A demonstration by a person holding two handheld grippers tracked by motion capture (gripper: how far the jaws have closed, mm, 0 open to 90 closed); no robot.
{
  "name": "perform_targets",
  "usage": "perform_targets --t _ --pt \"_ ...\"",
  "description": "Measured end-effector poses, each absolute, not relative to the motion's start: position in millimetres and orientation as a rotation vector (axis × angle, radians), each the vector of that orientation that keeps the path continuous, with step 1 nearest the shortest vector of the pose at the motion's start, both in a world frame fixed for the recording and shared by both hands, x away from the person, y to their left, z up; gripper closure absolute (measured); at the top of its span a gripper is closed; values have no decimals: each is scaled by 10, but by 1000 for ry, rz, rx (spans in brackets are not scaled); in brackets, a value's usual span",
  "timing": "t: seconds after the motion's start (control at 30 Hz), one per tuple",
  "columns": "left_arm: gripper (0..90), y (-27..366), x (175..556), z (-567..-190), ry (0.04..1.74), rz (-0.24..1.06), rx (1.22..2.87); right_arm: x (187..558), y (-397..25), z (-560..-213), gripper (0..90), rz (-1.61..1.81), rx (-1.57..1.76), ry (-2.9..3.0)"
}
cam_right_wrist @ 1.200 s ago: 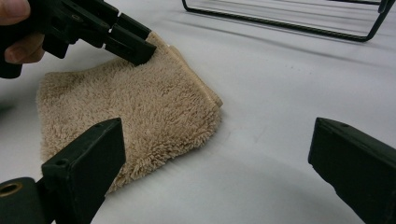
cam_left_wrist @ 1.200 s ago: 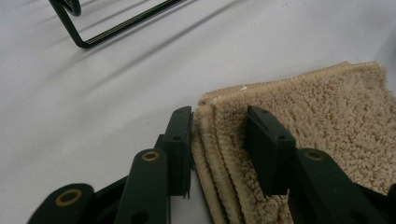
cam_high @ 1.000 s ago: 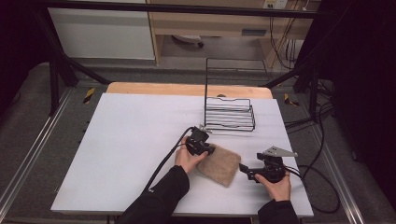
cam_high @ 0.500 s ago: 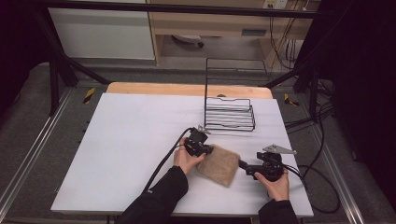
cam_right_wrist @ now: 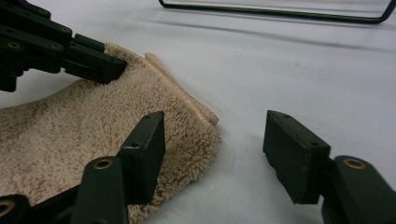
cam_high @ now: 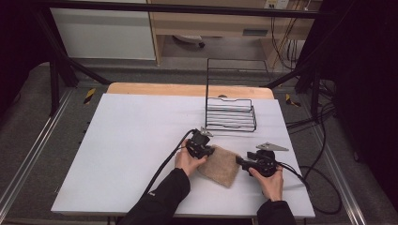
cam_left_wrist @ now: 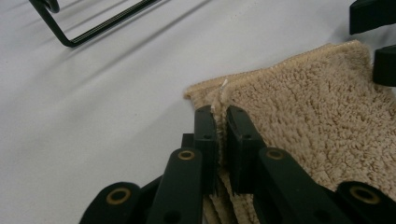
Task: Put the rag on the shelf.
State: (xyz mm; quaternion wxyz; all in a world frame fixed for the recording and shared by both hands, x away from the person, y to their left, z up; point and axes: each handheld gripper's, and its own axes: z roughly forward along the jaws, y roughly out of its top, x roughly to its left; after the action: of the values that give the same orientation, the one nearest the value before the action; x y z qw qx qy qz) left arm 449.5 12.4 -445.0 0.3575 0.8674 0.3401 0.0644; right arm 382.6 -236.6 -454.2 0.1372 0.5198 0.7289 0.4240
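Two grippers work one beige terry towel (cam_high: 219, 165), which lies folded flat on the white table (cam_high: 122, 140), near the front edge, between the hands and in front of the black wire rack (cam_high: 231, 114).

Left gripper (cam_left_wrist: 220, 122): jaws clenched on the towel's hemmed corner; in the left gripper view a ridge of pile is pinched between the two black pads w/ barely a gap. Right gripper (cam_right_wrist: 219, 140): jaws released, spread wide, one jaw over the pile near the towel's other corner, the other over bare table beside the hem. Nothing is between the pads yet.

Step in hand, as I read it: getting a 2nd grip on the towel, prob. for folding or lifting it. Left side is done, right side is lining up. The next move calls for the right gripper to slide fwd so the corner and its stitched hem sit between the jaws, then close. It must go low enough to catch all layers, not just the top pile.

Hard to make out:
- how many layers the towel has; the left gripper view hints at folds under the jaws, but can't count them
- whether the right jaw touches the pile or hovers just above
- the towel's near edge, cut off in both gripper views
- in the high view, both hands cover much of the grippers.
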Motion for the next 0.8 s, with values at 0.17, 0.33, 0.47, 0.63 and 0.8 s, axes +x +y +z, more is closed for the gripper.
perform_targets --t 0.17,0.33,0.47,0.63,0.8 --pt "832 133 4509 -4454 877 154 2235 3875 -2315 -4578 514 1198 1522 2132" --pt "832 135 4510 -4455 872 153 2236 3872 -2306 -4575 589 1212 1557 2143" --pt "831 136 4511 -4456 870 155 2235 3874 -2295 -4574 644 1217 1601 2142" --pt "829 132 4507 -4457 863 162 2238 3873 -2281 -4573 712 1232 1647 2148" --pt "830 138 4511 -4455 869 152 2236 3877 -2276 -4574 777 1242 1679 2155"
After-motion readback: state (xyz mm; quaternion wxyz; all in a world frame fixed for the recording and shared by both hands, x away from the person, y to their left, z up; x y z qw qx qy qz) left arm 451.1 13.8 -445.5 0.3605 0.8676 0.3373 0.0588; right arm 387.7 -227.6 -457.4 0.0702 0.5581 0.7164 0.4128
